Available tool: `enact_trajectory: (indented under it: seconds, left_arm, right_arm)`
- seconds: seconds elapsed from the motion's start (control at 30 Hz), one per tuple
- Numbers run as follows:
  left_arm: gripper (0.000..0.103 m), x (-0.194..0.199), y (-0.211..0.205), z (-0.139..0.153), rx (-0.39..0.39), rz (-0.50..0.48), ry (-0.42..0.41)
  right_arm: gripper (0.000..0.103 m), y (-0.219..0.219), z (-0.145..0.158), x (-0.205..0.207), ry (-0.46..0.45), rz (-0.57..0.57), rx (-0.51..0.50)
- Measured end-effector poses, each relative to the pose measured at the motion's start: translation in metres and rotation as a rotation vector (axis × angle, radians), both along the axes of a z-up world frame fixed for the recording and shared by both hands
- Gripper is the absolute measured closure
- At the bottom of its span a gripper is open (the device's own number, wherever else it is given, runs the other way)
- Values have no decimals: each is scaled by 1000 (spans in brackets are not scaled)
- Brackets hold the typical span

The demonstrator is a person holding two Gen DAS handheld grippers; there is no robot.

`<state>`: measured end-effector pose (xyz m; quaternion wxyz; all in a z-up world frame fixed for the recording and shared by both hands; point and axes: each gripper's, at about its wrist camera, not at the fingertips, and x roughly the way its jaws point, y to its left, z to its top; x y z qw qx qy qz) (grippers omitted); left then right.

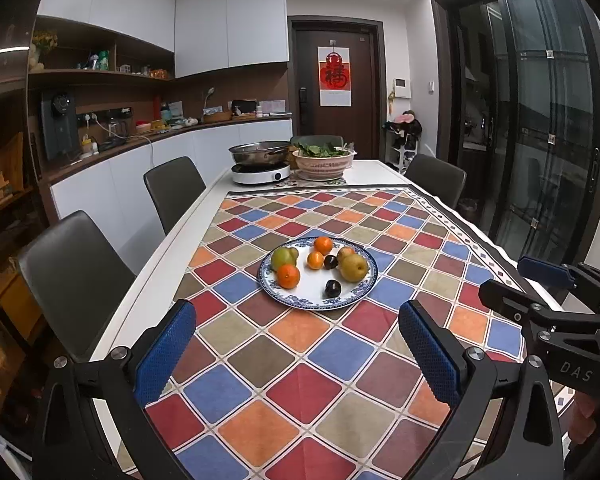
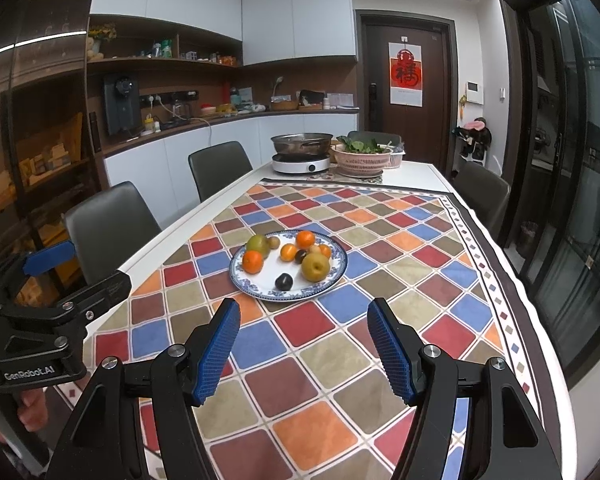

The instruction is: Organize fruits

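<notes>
A blue-and-white plate (image 1: 300, 300) (image 2: 260, 290) sits on the chequered tablecloth and holds several fruits: oranges (image 1: 288, 275) (image 2: 253, 261), a green fruit (image 1: 282, 258) (image 2: 258, 243), a yellow pear (image 1: 355, 267) (image 2: 315, 267) and dark plums (image 1: 333, 288) (image 2: 283, 281). My left gripper (image 1: 296, 346) is open and empty, above the cloth short of the plate. My right gripper (image 2: 303, 342) is open and empty, also short of the plate. Each gripper shows at the edge of the other's view, the right one (image 1: 540, 280) and the left one (image 2: 76, 272).
At the table's far end stand an induction cooker with a steel pan (image 1: 260, 152) (image 2: 302, 143) and a pink basket of greens (image 1: 324, 160) (image 2: 362, 156). Grey chairs (image 1: 72, 276) (image 2: 112, 228) line the left side, another (image 1: 436, 176) the right.
</notes>
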<state>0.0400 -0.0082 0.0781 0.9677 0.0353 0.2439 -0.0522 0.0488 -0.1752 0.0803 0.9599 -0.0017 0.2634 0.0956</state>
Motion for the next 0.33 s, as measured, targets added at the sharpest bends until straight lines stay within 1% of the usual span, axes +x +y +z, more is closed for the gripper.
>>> enact_trajectory:
  seconds: [0.33]
  left_arm:
    - [0, 1, 0, -2, 2, 4, 9]
  right_arm:
    - [36, 2, -3, -4, 8, 3, 0]
